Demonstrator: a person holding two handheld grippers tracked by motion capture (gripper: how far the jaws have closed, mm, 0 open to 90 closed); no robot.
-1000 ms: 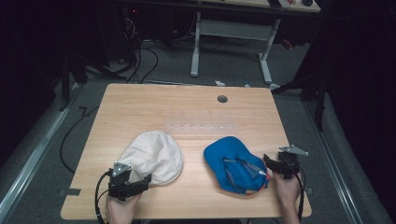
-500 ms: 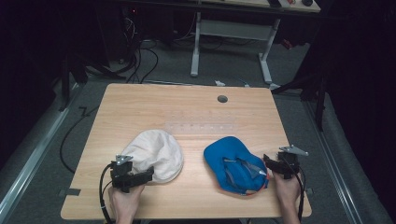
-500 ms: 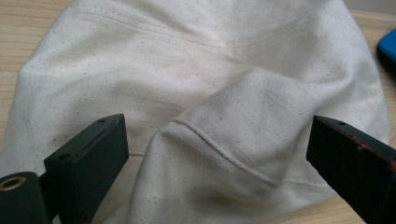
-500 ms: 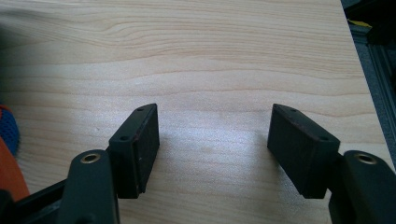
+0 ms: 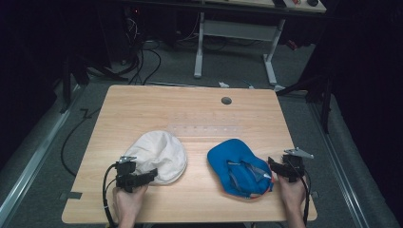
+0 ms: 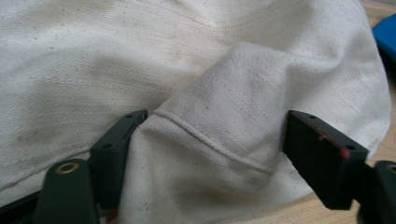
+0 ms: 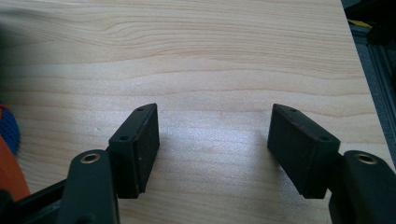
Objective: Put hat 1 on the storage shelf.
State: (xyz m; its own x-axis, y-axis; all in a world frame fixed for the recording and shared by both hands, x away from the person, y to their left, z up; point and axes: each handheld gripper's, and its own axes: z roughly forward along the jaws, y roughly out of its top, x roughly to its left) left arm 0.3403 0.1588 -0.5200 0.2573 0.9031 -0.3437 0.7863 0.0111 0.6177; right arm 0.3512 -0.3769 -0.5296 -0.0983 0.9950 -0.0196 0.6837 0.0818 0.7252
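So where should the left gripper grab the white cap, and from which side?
Probably at the near edge of the white cap, coming in low and level from the person's side. There the cloth bunches into a raised fold with a stitched seam, narrow enough to pinch. The left gripper already straddles that fold; its jaws have just been closing, with the far pad still off the cloth.

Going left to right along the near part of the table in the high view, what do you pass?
Left gripper → white cap → blue cap → right gripper.
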